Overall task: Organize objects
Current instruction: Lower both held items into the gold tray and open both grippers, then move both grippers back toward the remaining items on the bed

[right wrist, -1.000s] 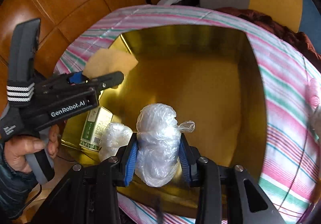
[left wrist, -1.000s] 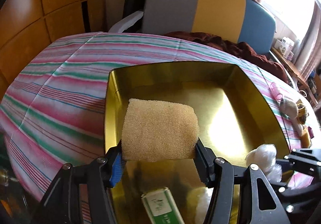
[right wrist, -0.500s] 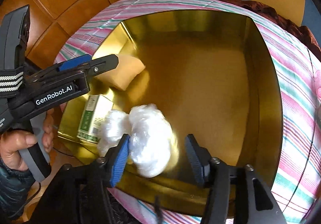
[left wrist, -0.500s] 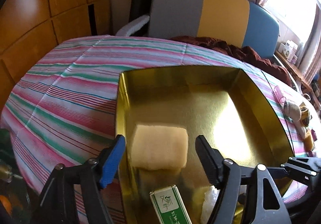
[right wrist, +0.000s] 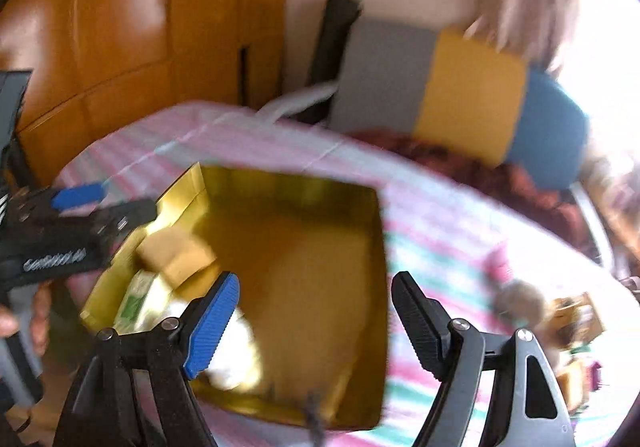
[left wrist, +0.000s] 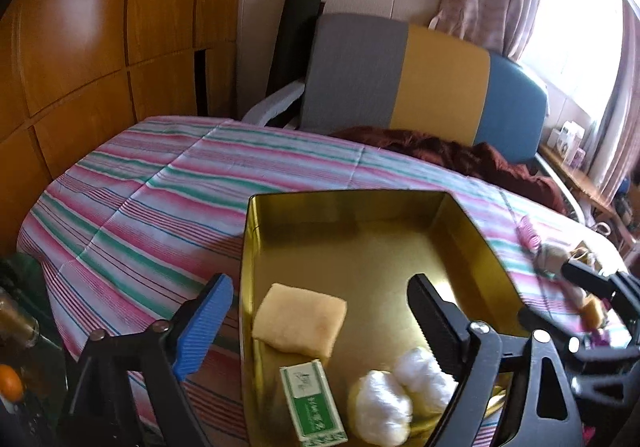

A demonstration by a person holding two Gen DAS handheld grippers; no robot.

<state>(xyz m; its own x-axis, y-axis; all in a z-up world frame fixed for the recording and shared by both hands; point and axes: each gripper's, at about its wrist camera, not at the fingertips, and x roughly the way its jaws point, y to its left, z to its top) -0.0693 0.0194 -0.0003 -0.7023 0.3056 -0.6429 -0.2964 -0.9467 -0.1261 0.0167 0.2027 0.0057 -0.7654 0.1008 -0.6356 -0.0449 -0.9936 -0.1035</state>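
Left gripper (left wrist: 320, 321): black frame, silver screws, one blue ribbed pad, one black.
Right gripper (right wrist: 316, 321): same build.

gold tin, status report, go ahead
Left gripper open, right gripper open, both empty. Sponge, green box, two wrapped bundles inside gold tin. Nothing blocking.

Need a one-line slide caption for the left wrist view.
Open left hand-held gripper above a gold tin holding a yellow sponge, green box and two plastic-wrapped bundles on a striped tablecloth.

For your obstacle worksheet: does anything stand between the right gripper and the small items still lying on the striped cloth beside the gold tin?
Nothing visible does. The right gripper is open, and only bare striped cloth lies between it and the small items.
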